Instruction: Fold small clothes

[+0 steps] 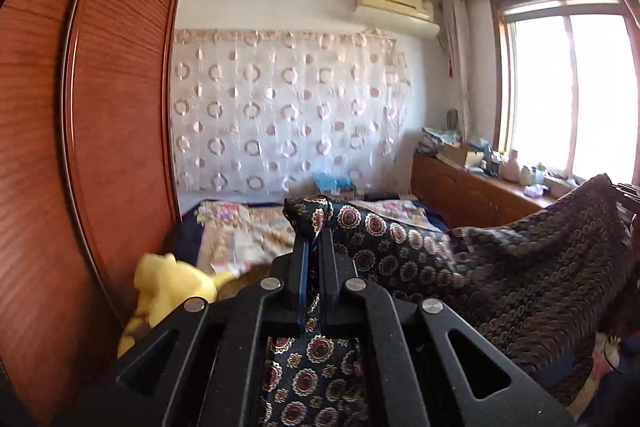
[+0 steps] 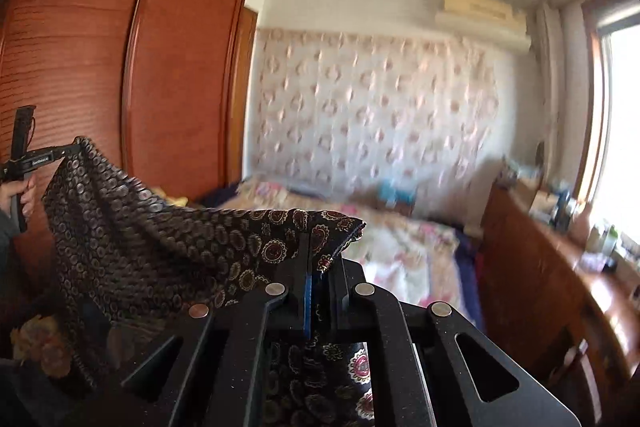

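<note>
Both black tools, left (image 1: 314, 243) and right (image 2: 320, 255), pinch corners of a silky medallion-print cloth (image 1: 500, 267) stretched between them.

The fingertips of the left hand-held gripper (image 1: 314, 239) are buried in the dark navy cloth printed with red and gold medallions (image 1: 420, 247), whose right end is blurred and cut off by the frame edge. In the right wrist view, the fingertips of the right hand-held gripper (image 2: 316, 259) are likewise covered by the cloth. The small bottles on the brown wooden windowsill cabinet (image 2: 560, 267) are smeared beyond recognition. The yellow plush toy (image 1: 168, 283) is partly hidden.
</note>
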A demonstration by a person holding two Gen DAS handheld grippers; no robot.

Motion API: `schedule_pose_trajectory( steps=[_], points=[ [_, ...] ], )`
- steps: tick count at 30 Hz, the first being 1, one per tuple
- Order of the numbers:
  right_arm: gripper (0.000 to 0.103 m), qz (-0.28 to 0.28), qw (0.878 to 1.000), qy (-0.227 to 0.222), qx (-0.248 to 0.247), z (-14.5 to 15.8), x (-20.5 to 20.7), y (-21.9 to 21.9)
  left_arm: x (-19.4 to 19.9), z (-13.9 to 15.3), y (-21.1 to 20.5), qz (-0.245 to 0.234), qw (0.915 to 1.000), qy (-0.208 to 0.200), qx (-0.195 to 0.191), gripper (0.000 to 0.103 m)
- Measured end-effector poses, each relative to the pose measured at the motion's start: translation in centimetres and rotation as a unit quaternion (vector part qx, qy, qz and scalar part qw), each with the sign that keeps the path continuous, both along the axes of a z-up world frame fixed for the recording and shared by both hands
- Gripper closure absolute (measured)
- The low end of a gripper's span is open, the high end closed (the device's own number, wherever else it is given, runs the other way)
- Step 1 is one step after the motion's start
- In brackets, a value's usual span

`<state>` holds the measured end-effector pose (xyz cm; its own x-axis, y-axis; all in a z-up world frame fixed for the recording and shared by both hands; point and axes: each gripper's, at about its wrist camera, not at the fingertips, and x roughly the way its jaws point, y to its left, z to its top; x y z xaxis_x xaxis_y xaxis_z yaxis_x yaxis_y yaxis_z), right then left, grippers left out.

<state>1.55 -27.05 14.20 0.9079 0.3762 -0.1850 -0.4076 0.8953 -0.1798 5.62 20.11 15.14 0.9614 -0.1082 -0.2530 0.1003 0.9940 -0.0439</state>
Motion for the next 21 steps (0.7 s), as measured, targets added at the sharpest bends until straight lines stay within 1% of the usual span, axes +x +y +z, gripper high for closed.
schedule_pose_trajectory(
  steps=[2, 4, 6, 7, 8, 9, 10, 11, 13, 14, 16, 17, 18, 19, 20, 21],
  points=[
    [0.098, -0.006, 1.0, -0.015, -0.005, 2.1, 1.3, 0.5, 2.0, 1.3, 0.7, 0.016, 0.9998, -0.001, 0.012, 0.099],
    [0.098, -0.02, 1.0, -0.019, -0.007, 3.4, 3.3, 1.0, 3.9, 2.0, 1.3, 0.03, 0.9993, -0.001, 0.021, 0.099],
    [0.098, -0.035, 0.999, -0.015, -0.013, 3.9, 5.8, 1.5, 6.1, 2.2, 1.8, 0.043, 0.9987, 0.005, 0.027, 0.099],
    [0.098, -0.038, 0.999, -0.005, -0.017, 3.6, 7.1, 2.1, 7.3, 1.9, 2.0, 0.046, 0.9985, 0.013, 0.025, 0.099],
    [0.098, -0.041, 0.999, 0.007, -0.015, 2.8, 8.5, 2.6, 8.5, 1.2, 2.1, 0.047, 0.9983, 0.025, 0.025, 0.099],
    [0.098, -0.041, 0.999, 0.025, -0.015, 1.9, 10.1, 3.0, 10.3, -0.1, 2.1, 0.052, 0.9972, 0.045, 0.03, 0.099],
    [0.098, -0.039, 0.998, 0.048, -0.017, 0.9, 11.5, 5.5, 11.0, -1.3, 2.1, 0.054, 0.9963, 0.058, 0.032, 0.099],
    [0.098, -0.044, 0.997, 0.068, -0.014, -0.2, 13.0, 6.2, 12.0, -2.7, 1.8, 0.053, 0.9951, 0.075, 0.036, 0.099],
    [0.098, -0.058, 0.993, 0.102, -0.011, -3.2, 15.9, 6.9, 14.4, -6.6, 1.5, 0.052, 0.9912, 0.113, 0.043, 0.098],
    [0.098, -0.06, 0.99, 0.128, -0.009, -5.2, 17.6, 7.3, 15.4, -8.2, 1.3, 0.051, 0.989, 0.132, 0.045, 0.097],
    [0.094, -0.064, 0.982, 0.177, -0.004, -8.6, 20.5, 8.0, 17.5, -12.2, 1.2, 0.053, 0.9812, 0.179, 0.047, 0.097],
    [0.089, -0.081, 0.976, 0.2, -0.008, -10.7, 21.9, 8.3, 18.0, -13.5, 1.2, 0.055, 0.9781, 0.195, 0.045, 0.097],
    [0.087, -0.1, 0.972, 0.213, -0.014, -12.2, 22.8, 8.5, 18.5, -15.3, 1.6, 0.056, 0.9743, 0.215, 0.037, 0.097],
    [0.087, -0.116, 0.967, 0.225, -0.021, -13.8, 23.4, 8.8, 18.4, -16.3, 1.4, 0.06, 0.9722, 0.224, 0.032, 0.097],
    [0.087, -0.12, 0.965, 0.233, -0.025, -14.7, 23.9, 8.9, 18.3, -17.0, 1.4, 0.064, 0.9708, 0.23, 0.029, 0.096],
    [0.083, -0.122, 0.963, 0.237, -0.03, -15.4, 24.1, 9.1, 18.2, -17.6, 1.5, 0.066, 0.9699, 0.233, 0.023, 0.096]
  ],
)
